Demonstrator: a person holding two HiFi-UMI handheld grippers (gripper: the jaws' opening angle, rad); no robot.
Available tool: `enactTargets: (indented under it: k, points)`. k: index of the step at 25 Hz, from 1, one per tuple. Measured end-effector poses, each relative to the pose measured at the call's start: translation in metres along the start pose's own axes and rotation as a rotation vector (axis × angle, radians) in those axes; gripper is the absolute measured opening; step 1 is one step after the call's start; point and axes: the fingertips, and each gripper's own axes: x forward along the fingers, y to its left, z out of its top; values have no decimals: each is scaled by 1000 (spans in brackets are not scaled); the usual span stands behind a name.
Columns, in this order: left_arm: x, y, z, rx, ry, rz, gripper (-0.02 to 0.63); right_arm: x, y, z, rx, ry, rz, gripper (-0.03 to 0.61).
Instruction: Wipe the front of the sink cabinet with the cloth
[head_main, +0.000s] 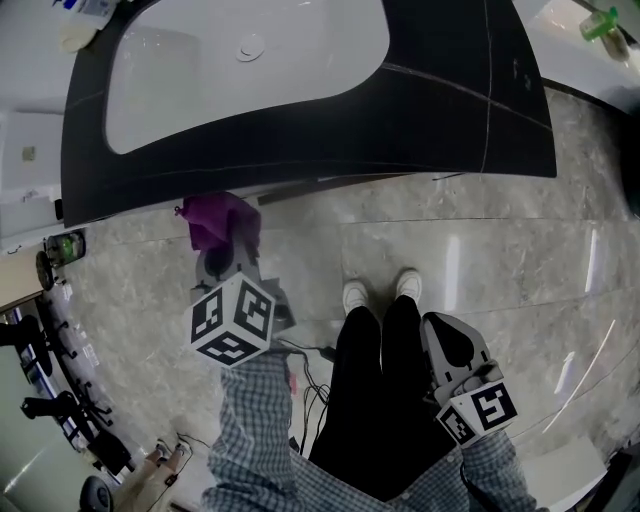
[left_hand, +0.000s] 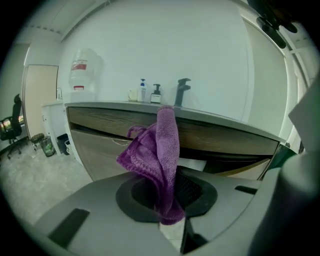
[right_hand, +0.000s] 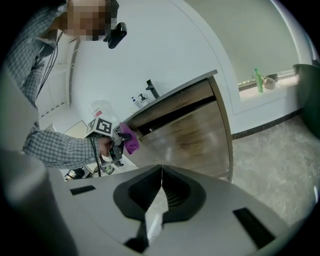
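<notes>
My left gripper (head_main: 226, 252) is shut on a purple cloth (head_main: 214, 221) and holds it just below the front edge of the black countertop (head_main: 300, 140). In the left gripper view the cloth (left_hand: 156, 150) stands up out of the left gripper (left_hand: 169, 186), bunched and drooping left. It is close to the wooden cabinet front (left_hand: 100, 150); I cannot tell whether it touches. The right gripper view shows the cabinet front (right_hand: 192, 132) from the side, with the cloth (right_hand: 130, 140) near its upper left. My right gripper (head_main: 445, 328) hangs low beside the person's right leg; the right gripper (right_hand: 161, 172) is shut, with nothing in it.
A white basin (head_main: 250, 70) is set in the countertop. A faucet (left_hand: 182, 91) and soap bottles (left_hand: 149, 93) stand on top. The person's white shoes (head_main: 380, 292) stand on the stone floor, with cables (head_main: 310, 375) behind. A bin (left_hand: 47, 146) and an office chair (left_hand: 10, 127) are at the left.
</notes>
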Motion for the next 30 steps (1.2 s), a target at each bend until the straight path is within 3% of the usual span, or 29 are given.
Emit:
enactTargets:
  k: [6, 10, 13, 19, 30]
  points:
    - [11, -44, 1, -47, -17, -62, 69, -1, -12, -3, 9, 4, 8, 18]
    - [10, -62, 2, 35, -14, -63, 69, 1, -14, 0, 11, 2, 23, 18]
    - [11, -86, -3, 81, -3, -112, 69, 0, -17, 0, 15, 6, 31, 18]
    - [13, -153, -10, 43, 6, -258, 69, -7, -29, -2, 29, 5, 14, 18]
    - [10, -215, -17, 19, -7, -364, 69, -17, -48, -2, 25, -12, -7, 18]
